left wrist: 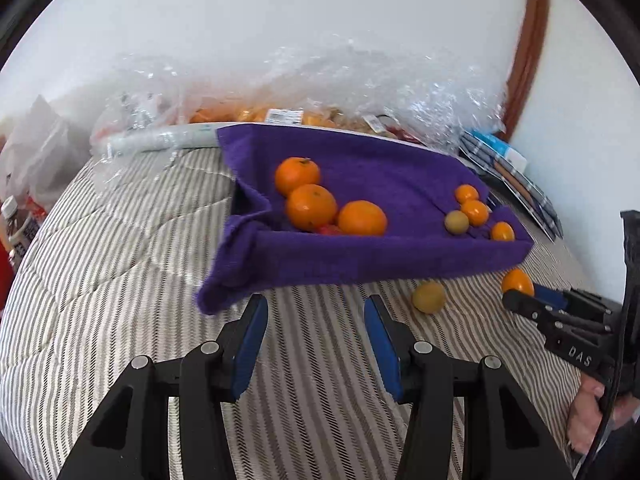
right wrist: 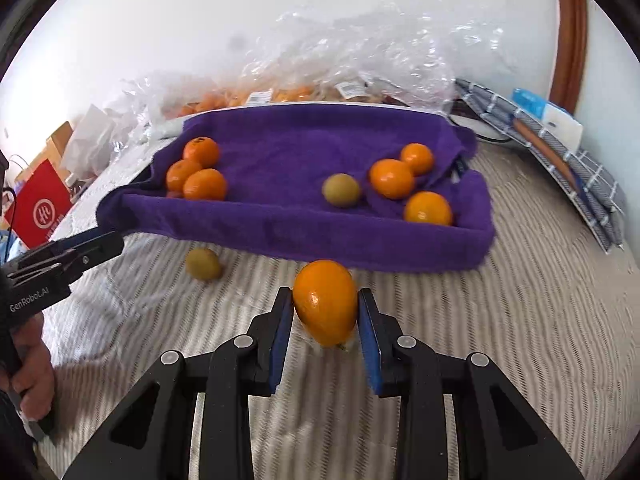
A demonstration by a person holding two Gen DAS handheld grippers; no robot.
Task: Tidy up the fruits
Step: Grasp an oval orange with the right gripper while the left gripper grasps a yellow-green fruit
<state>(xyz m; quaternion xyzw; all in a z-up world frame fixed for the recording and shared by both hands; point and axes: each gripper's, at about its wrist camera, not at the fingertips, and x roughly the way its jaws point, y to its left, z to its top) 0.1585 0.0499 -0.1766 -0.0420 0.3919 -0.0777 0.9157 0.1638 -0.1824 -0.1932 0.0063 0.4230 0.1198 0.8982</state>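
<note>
Bed (right wrist: 500, 320): a striped quilt is spread over it; everything below is carried by it.
Plastic bags (right wrist: 360, 52): crumpled clear wrap is piled at the far side against the wall, with orange fruit seen through it.
Towel (right wrist: 280, 216): a purple cloth is draped over a shallow tray in the middle of the bed, its near edge hanging over the tray's rim.
Folded cloth (right wrist: 560, 152): a checked grey piece is laid at the far right, beside the wall.
Red bag (right wrist: 42, 204): seen at the far left, off the bed.
Left claw (left wrist: 316, 308): released, with nothing between its blue pads; it is held over bare quilt just near of the towel's near edge.
Right claw (right wrist: 325, 300): clenched on an orange (right wrist: 325, 302), which is pressed between both blue pads just near of the towel's near edge.
Left group (right wrist: 198, 172): three oranges are clustered, touching, at the towel's left end.
Right group (right wrist: 412, 180): three smaller oranges are gathered at the towel's right end.
Green fruit (right wrist: 341, 189): one is set on the towel, just left of the right group.
Second green fruit (right wrist: 203, 264): one is left on the quilt, near of the towel and left of the right claw.
</note>
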